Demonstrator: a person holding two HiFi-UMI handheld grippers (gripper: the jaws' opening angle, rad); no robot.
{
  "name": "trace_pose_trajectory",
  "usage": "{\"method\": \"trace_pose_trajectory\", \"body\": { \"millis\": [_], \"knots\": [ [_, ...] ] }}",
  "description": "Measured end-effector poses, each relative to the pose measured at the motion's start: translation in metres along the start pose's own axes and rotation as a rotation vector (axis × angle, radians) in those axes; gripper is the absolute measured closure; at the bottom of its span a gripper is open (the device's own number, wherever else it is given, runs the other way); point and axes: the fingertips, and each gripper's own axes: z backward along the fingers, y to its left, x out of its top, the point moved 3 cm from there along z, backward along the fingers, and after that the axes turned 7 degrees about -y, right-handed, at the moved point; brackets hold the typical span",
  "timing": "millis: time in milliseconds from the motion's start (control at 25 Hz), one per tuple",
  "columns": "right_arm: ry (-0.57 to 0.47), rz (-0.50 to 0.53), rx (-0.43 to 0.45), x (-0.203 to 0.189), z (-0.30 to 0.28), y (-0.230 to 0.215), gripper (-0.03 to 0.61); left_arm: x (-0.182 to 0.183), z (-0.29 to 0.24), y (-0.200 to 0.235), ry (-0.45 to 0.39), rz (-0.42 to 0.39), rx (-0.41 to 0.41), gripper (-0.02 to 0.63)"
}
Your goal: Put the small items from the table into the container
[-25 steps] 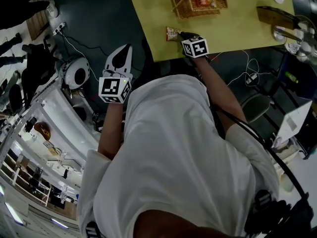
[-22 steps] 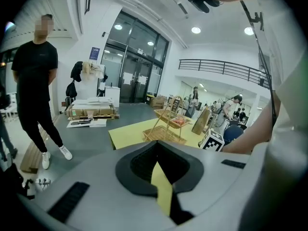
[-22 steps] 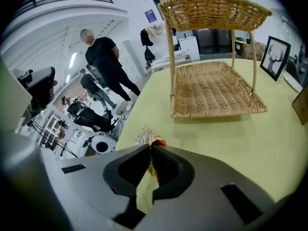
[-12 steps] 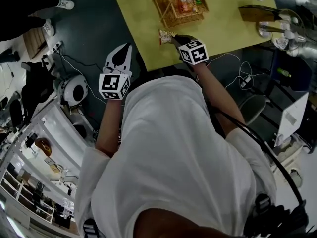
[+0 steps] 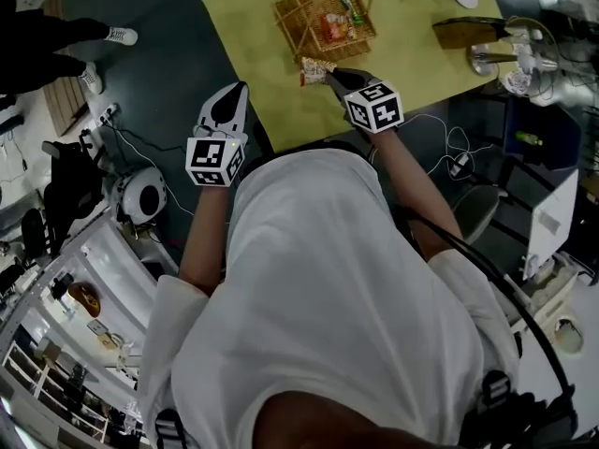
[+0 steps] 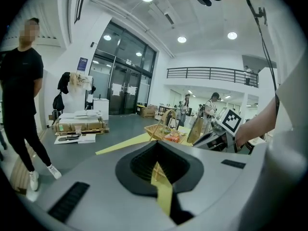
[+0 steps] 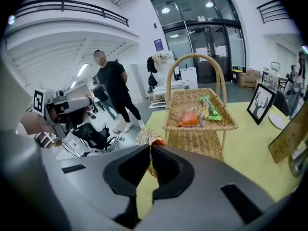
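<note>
Yellow table on dark floor

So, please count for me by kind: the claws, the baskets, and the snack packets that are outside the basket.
Claws: 2, the left claw and the right claw
Baskets: 1, the basket
Snack packets outside it: 1, the snack packet in the right claw
Total: 4

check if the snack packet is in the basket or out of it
Out. The right gripper pinches the snack packet just outside the basket, in front of its wicker wall.
</note>
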Motion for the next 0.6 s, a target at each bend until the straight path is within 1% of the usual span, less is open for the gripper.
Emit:
{"method": "trace_pose_trajectory", "body": {
  "millis": [240, 440, 600],
  "knots": [
    [-0.087, 0.008, -0.033, 0.039, 0.018, -0.014, 0.548, 0.006, -0.008, -0.002, -0.01, -0.012, -0.016, 0.606],
    [-0.132, 0.008, -0.094, 0.066, 0.026, -0.041, 0.548, 0.016, -0.014, -0.004, -0.028, -0.019, -0.015, 0.606],
    [-0.161, 0.007, -0.129, 0.086, 0.025, -0.066, 0.548, 0.018, -0.016, -0.002, -0.027, -0.025, -0.001, 0.606]
  ]
}}
